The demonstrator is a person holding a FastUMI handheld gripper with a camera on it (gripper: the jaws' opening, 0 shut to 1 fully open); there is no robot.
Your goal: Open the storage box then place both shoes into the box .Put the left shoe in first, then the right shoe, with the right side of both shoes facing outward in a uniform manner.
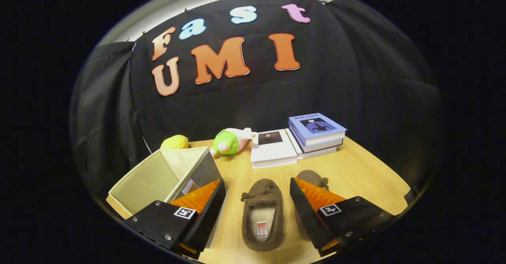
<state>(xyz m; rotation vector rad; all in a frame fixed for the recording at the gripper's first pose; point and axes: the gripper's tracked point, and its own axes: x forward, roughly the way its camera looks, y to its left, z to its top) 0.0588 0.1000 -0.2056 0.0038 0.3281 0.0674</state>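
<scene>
Two brown fuzzy slippers lie side by side on the wooden table, toes pointing away from me. The left shoe lies between my fingers, its pale lining and label facing up. The right shoe is mostly hidden behind my right finger. The storage box, grey outside and cream inside, stands open-topped at the table's left, partly behind my left finger. My gripper is open wide, hovering above the left shoe without touching it.
Beyond the shoes, a white book lies flat beside a stack of blue-covered books. A green and pink plush toy and a yellow ball rest at the table's far edge near the black cloth wall.
</scene>
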